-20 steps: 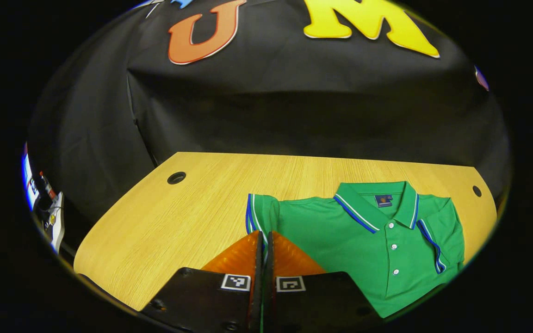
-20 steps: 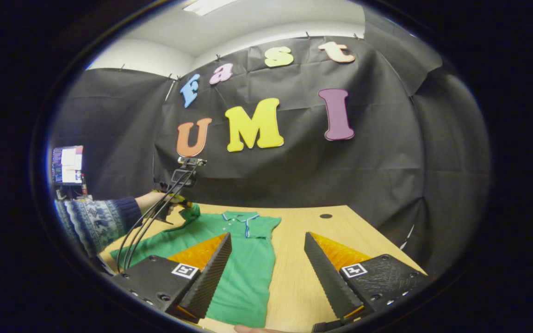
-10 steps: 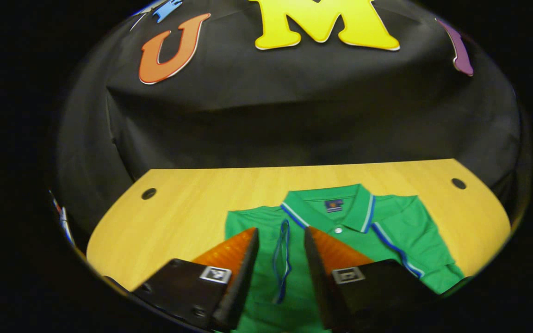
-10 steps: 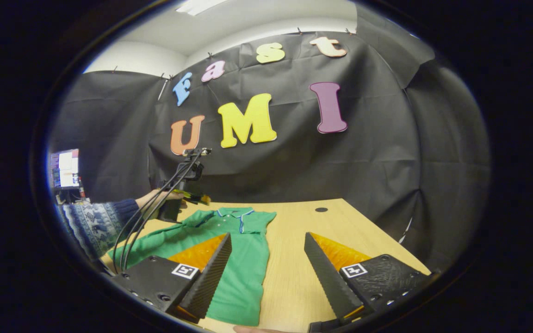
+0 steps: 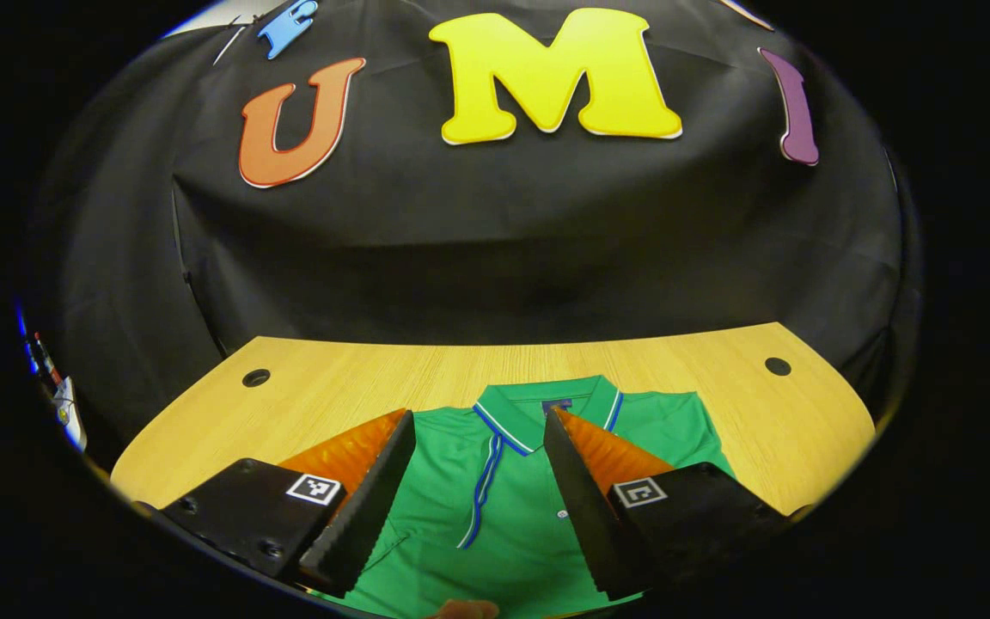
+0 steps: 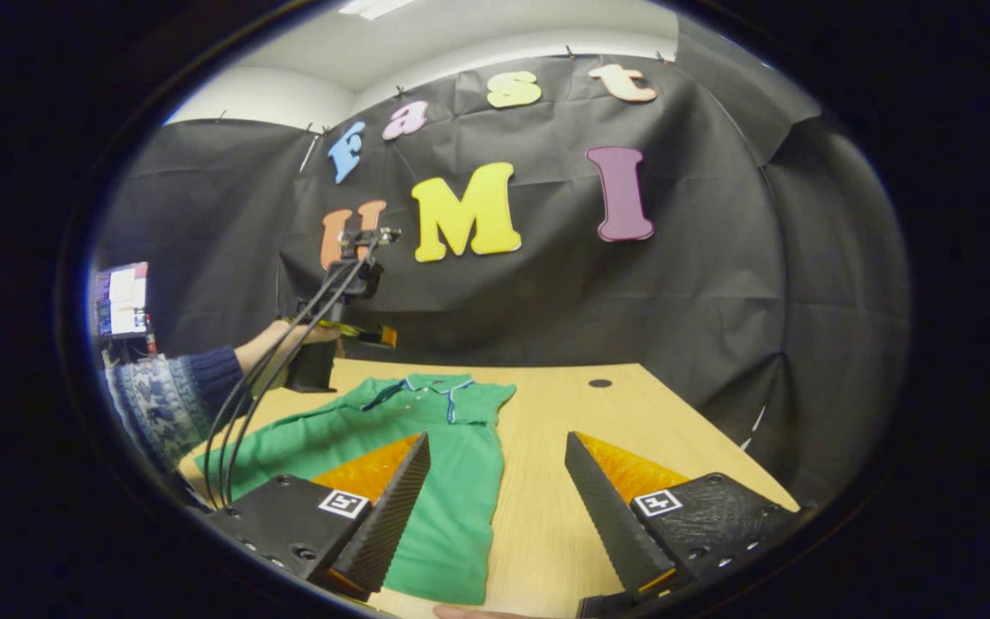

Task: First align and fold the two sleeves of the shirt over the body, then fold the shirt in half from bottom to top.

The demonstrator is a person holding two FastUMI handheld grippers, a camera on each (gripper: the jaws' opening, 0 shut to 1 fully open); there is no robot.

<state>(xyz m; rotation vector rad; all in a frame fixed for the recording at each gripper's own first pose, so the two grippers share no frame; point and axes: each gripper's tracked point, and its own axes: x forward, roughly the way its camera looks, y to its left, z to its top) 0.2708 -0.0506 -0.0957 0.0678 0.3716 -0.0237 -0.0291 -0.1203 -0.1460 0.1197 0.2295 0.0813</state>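
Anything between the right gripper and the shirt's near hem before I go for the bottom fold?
Nothing visible does. The right gripper hangs open above the green shirt, with bare wooden table beside it. The left gripper is up by the collar.

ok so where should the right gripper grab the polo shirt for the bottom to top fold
Probably the hem's right corner, approached from the near table edge. The polo shirt lies flat on the table with its collar at the far end, so the hem is the edge closest to the right gripper, whose jaws are open.
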